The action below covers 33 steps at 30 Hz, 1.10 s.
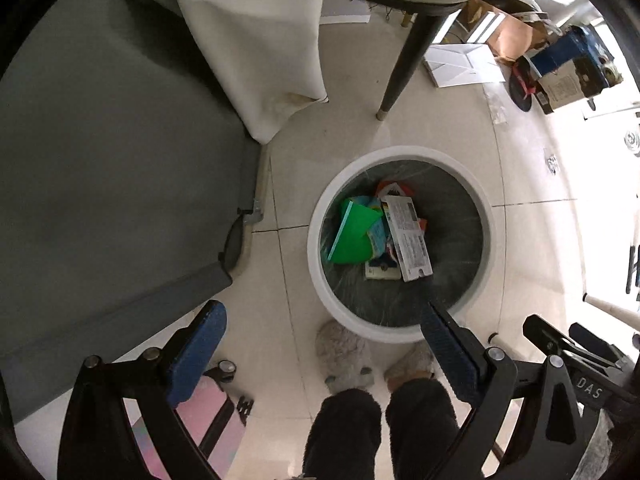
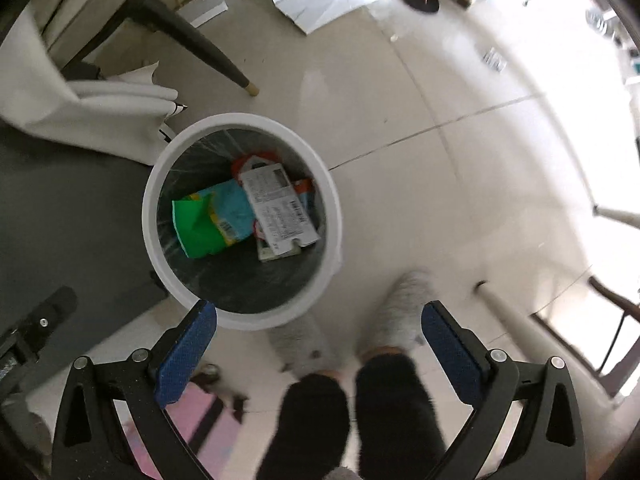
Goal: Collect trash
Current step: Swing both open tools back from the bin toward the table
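Left gripper (image 1: pixel 324 344): jaws spread wide, empty, above the floor beside the bin.
Right gripper (image 2: pixel 320 336): spread wide, empty.
Trash: green packet (image 1: pixel 356 236) and white carton (image 1: pixel 408 236) lay inside the white wastebasket (image 1: pixel 316 256).

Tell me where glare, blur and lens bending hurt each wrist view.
Left wrist view: window light blows out the right edge; the round white trash bin and the green packet inside stay sharp; straight floor joints bow. Right wrist view: glare washes the pale tiled floor at right; the grey fluffy slippers are smeared by motion; the bin is fairly crisp.
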Available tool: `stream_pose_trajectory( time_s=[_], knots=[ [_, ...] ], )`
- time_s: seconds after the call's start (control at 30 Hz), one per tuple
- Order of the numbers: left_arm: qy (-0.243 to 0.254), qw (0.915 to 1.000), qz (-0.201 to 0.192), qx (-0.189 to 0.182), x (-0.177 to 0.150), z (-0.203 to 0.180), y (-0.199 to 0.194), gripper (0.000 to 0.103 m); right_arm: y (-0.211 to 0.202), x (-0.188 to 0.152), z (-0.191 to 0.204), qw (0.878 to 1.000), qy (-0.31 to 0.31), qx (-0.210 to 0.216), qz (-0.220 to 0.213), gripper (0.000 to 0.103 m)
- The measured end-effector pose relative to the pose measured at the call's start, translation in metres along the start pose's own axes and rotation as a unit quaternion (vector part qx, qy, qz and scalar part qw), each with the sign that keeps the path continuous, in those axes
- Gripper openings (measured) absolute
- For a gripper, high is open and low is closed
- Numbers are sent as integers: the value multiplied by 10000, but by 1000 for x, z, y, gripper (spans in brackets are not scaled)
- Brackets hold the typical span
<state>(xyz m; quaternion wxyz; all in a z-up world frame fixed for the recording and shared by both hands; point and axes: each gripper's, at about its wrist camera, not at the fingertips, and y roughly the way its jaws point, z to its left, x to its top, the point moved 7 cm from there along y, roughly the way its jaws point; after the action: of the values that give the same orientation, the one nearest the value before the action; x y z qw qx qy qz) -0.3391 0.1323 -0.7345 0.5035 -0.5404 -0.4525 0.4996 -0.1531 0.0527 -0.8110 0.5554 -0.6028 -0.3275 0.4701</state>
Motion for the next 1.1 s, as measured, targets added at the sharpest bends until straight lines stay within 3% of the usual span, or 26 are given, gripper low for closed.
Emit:
stream_pose_trajectory(
  time_s=[0.2,0.5,0.87,1.1],
  knots=[
    [42,10000,-72,1,-13,-4,-42,99,-45,-12,0,9992,-261,-236,-209,103],
    [115,9995,-285,-95,-38,-3,-127,99,-150,-40,13,9958,-604,-352,-588,103],
    [344,9972,-636,-179,-82,5,-258,99,-297,-92,31,9936,-622,-89,-940,103],
    [511,9926,-1101,-45,-96,1,-343,99,-385,-122,39,9914,-400,395,-1186,103]
  ],
)
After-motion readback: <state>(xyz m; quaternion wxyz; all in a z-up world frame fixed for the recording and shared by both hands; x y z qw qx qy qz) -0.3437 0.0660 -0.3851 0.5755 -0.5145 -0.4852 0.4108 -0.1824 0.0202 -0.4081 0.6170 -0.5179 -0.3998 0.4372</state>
